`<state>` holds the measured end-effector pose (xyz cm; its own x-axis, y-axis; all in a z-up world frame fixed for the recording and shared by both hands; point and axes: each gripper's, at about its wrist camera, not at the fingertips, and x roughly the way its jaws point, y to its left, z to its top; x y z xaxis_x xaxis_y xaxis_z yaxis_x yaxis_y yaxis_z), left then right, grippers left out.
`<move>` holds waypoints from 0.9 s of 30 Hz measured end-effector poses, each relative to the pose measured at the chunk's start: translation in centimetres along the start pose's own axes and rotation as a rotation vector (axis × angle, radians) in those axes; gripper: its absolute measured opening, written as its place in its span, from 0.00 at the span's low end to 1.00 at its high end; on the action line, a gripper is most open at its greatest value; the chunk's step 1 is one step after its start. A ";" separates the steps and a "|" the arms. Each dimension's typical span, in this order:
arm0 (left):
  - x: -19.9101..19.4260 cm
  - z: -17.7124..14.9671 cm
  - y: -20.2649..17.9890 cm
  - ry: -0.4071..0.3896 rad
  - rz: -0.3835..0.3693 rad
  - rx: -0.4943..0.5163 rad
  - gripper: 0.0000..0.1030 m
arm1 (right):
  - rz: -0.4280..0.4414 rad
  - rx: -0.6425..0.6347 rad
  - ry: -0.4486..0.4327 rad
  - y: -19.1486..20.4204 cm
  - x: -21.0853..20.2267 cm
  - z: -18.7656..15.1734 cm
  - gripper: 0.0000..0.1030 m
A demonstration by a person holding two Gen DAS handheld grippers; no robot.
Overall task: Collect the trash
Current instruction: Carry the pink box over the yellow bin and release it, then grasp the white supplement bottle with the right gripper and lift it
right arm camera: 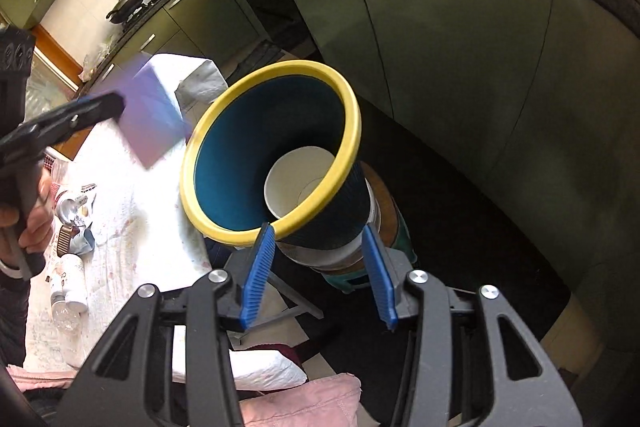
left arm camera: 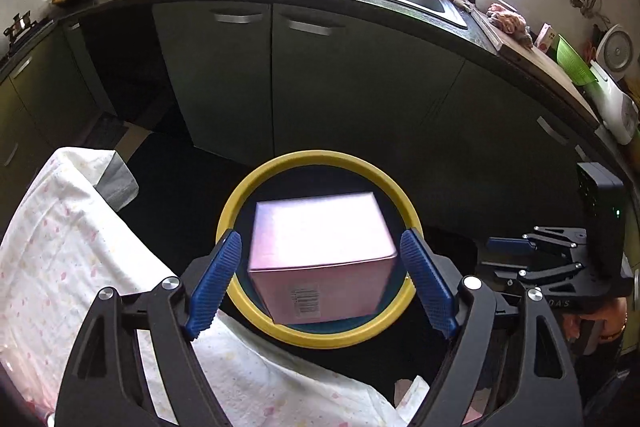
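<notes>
Blue pads of the left gripper stand wide, and in its own view a sliver of gap shows on each side of the pink box. The box is blurred while the kitchen behind it is sharp, so I judge the jaws released and the box dropping rather than gripped. Left of these jaws lies the cloth-covered tabletop. Between them, just beyond the tips, hangs the box, tilted, barcode face towards the camera. Beneath it sits the yellow-rimmed bin, whose mouth rings the box on all sides. Off to the right the right gripper waits well clear of the rim, its jaws half parted and holding nothing, only the bin's dark ribbed wall showing beyond them. From that side a paper cup lies in the bottom of the bin. A white bottle and a can remain on the tabletop, left of the right jaws. To do this drop well, keep the left jaws spread and centred over the opening. The box is broad against the mouth, so a corner catching the rim is the risk. Hold the right gripper back until the box settles, then send it for the bottle or can.
</notes>
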<state>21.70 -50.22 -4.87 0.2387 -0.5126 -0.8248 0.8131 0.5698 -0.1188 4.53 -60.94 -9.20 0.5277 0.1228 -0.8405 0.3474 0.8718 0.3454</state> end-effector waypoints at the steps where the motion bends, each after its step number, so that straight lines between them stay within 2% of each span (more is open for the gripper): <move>1: -0.2 0.2 0.2 -0.005 -0.009 -0.014 0.83 | 0.003 0.000 0.001 0.1 0.1 -0.1 0.45; 7: -4.7 -1.3 1.2 -0.068 0.020 -0.028 0.87 | 0.021 -0.007 0.005 0.8 0.9 -0.3 0.45; 12: -10.7 -4.9 2.8 -0.141 0.043 -0.093 0.90 | 0.041 -0.029 0.014 2.3 1.3 -0.5 0.46; 15: -14.6 -7.9 4.2 -0.186 0.060 -0.144 0.93 | 0.049 -0.059 0.020 3.8 1.3 -0.4 0.47; 20: -21.0 -13.5 6.9 -0.259 0.157 -0.243 0.95 | 0.080 -0.148 0.021 7.9 1.0 -0.6 0.48; 27: -27.7 -23.8 12.1 -0.310 0.317 -0.427 0.95 | 0.157 -0.359 0.086 17.9 1.7 -2.3 0.48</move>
<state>12.28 -13.82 3.43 0.6296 -0.4022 -0.6647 0.4079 0.8993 -0.1578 9.86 -44.07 -5.44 0.4810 0.2938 -0.8260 -0.0337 0.9477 0.3175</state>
